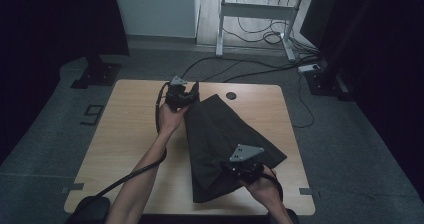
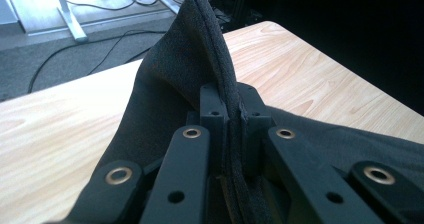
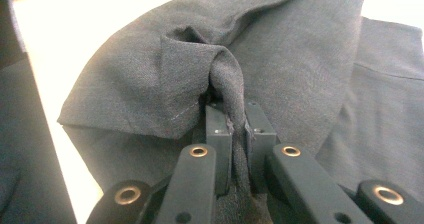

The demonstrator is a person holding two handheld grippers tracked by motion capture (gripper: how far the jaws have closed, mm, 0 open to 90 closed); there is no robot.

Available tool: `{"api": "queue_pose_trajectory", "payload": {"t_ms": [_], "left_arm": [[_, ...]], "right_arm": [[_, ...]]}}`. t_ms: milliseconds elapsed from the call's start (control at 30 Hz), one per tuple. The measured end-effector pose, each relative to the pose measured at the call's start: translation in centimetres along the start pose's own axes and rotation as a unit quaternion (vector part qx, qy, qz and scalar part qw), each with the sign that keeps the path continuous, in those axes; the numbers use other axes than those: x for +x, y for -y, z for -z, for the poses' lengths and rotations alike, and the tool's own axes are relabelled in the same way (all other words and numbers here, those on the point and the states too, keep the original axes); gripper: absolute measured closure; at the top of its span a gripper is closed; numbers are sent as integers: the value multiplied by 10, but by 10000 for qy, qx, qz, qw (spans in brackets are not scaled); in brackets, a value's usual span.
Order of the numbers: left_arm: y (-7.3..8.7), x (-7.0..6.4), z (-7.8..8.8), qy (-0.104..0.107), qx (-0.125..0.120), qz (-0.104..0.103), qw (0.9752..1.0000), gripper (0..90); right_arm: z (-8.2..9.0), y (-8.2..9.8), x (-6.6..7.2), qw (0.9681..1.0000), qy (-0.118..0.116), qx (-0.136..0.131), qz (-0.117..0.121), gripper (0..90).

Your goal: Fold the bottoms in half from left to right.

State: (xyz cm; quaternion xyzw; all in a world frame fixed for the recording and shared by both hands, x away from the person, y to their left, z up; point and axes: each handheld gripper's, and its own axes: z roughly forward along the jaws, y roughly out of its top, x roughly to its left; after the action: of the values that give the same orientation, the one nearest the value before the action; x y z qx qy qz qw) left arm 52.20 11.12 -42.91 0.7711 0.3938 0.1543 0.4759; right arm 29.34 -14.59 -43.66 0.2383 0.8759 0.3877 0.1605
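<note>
A pale wooden table [image 1: 125, 134] takes up the middle of the high view, standing on grey carpet with cables [image 1: 260, 69] trailing over the floor beyond its far edge. Across the right half of the tabletop lies a dark garment [image 1: 220, 139], a long piece of woven cloth that looks like trousers or a skirt, running from the far middle of the table toward the near right corner, partly folded over itself.

The left gripper [image 1: 187, 95] is at the garment's far end, and in the left gripper view its jaws are closed tight on a thick stitched edge of the cloth [image 2: 210, 49], which rises in a peak above them. The right gripper [image 1: 239, 168] is at the near end, close to the table's near right edge; in the right gripper view its jaws are likewise pinched shut on a bunched fold of the fabric [image 3: 227, 69], next to a hem with visible stitching.

The cloth looks soft, light and limp: it sags between the two holds and creases wherever it is gathered. It should not slip easily or break, but it will drape and fold by itself. Seams and hems, being thicker, seem the best places to grip, as both grippers do now.
</note>
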Motion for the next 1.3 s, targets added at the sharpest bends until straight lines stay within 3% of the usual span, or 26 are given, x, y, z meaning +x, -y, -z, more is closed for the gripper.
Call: {"api": "queue_pose_trajectory", "payload": {"t_ms": [300, 333, 433, 467, 733, 867, 967, 1067, 1100, 1133, 1200, 1300], "left_arm": [[-5, -7, -37, 62, 84, -28, 9999, 836], [-2, -8, -50, 54, 142, -28, 9999, 836], [2, -7, -62, 67, 192, 11, 9998, 836], [7, -6, -73, 52, 243, 54, 9997, 835], [25, 5, -106, -46, 424, 307, 9986, 842], [28, 1, -120, -143, 566, 101, 9982, 836], [24, 2, -119, -259, 417, 66, 9988, 698], [15, 3, -111, -244, 275, 83, 9993, 517], [15, 3, -111, -244, 275, 83, 9993, 487], [9, 4, -104, -213, 239, 16, 9995, 467], [2, 3, -98, -265, 258, -113, 9993, 377], [-3, 2, -89, -260, 259, -294, 9989, 322]], "right_arm": [[12, 11, -25, 9993, 315, 80, -173, 844], [9, 17, -31, 9989, 369, 151, -244, 844], [5, 24, -37, 9983, 434, 250, -298, 844], [-1, 32, -44, 9978, 428, 327, -383, 843], [-22, 61, -67, 9946, 396, 516, -813, 837], [-31, 68, -71, 9934, 375, 609, -895, 833], [-34, 73, -73, 9927, 350, 659, -950, 804], [-31, 76, -73, 9916, 440, 702, -994, 684], [-31, 76, -73, 9916, 440, 702, -994, 684], [-27, 78, -74, 9910, 510, 717, -1006, 590], [-21, 79, -75, 9905, 509, 705, -1067, 519], [-13, 80, -75, 9900, 563, 715, -1075, 482]]}}
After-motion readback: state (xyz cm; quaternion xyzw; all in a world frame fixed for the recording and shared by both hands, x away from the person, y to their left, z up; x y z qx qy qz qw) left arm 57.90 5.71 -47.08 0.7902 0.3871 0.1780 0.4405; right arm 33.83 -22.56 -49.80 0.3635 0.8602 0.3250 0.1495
